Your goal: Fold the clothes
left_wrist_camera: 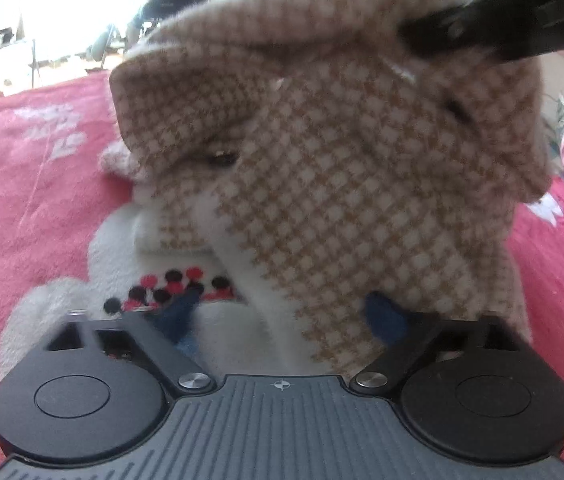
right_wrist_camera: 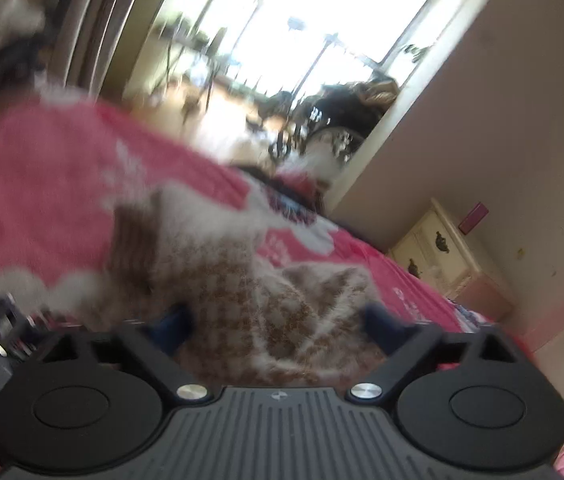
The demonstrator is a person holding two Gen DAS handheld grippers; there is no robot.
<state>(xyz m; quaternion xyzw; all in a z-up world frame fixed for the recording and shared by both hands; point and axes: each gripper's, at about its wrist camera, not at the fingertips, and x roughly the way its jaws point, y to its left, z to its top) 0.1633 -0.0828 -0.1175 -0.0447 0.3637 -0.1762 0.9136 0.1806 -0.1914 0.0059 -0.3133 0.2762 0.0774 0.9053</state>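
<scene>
2 tools work over 1 fuzzy garment with a tan-and-white houndstooth check, which lies heaped on a bed under a pink blanket printed with white flowers.

From the left wrist view, the left tool has its blue-tipped fingers standing apart, with the near hem of the garment and its white fleecy lining between them; whether the pads press on the cloth cannot be told. A patch of red and black dots shows on the white fleece just beside the left finger. At the far right of this view the right tool reaches in as a dark, blurred shape and lifts the far top edge of the garment up off the bed, so the cloth hangs in folds toward the camera.

From the right wrist view, heavily blurred, the fingers stand apart with checked cloth bunched between them; its grip there cannot be judged. Beyond the bed stand a bright window and a cream cabinet at the right.
</scene>
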